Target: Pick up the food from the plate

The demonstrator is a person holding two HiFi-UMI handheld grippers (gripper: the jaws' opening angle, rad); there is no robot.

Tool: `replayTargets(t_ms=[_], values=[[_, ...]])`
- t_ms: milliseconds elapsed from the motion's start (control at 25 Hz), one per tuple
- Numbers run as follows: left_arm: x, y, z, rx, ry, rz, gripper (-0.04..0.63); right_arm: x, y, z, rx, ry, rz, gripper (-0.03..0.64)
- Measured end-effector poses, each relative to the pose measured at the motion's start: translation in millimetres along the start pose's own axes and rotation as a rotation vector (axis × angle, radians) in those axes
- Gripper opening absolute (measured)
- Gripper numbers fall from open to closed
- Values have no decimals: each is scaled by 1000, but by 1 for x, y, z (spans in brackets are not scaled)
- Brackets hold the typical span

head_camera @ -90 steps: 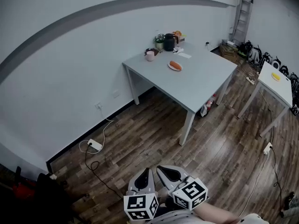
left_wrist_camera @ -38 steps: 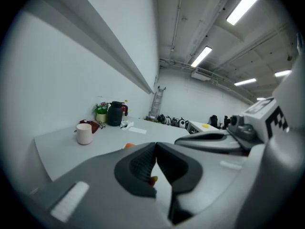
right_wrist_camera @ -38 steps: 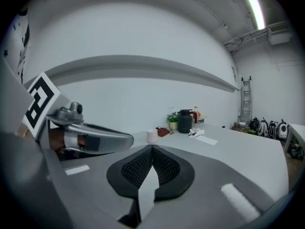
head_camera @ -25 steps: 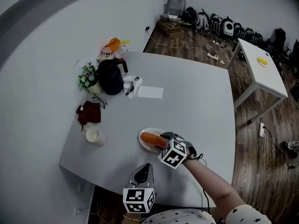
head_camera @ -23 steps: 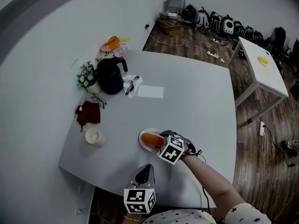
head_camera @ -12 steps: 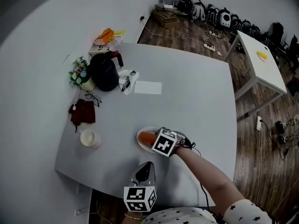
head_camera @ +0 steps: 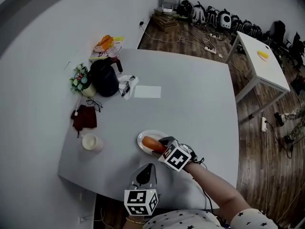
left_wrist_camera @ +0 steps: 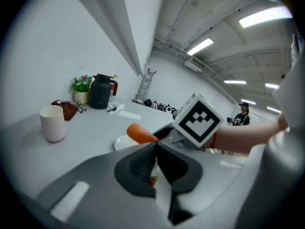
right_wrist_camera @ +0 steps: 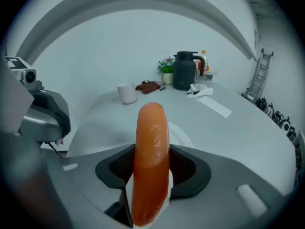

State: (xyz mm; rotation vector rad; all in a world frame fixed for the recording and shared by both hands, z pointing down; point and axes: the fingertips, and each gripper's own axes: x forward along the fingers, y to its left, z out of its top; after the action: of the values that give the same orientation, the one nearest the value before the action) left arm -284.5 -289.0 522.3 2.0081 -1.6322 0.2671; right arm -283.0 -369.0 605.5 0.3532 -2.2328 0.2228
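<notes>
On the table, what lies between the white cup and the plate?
Nothing. The stretch of grey table between the white cup and the plate is bare, as the head view shows. The left gripper view agrees.

sausage: we see a smooth, glossy, wet-looking skin.
plate: smooth white; it looks glazed to us.
table: matt grey and smooth.
floor: dark wood planks, where we note a faint sheen.
right gripper: matt grey plastic, with dark ribbed pads.
rag: dark red cloth, we judge.
cup: matt cream.
</notes>
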Motion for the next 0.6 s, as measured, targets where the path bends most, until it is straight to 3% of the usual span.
replayTargets(t_ms=[280,600], values=[[-16,-16,6,35,-41,14,8,-74,26,8,182,-281,-61,202],[-35,-39,14,40,-88,7,8,-152,55,-3,287,-516,-118,202]])
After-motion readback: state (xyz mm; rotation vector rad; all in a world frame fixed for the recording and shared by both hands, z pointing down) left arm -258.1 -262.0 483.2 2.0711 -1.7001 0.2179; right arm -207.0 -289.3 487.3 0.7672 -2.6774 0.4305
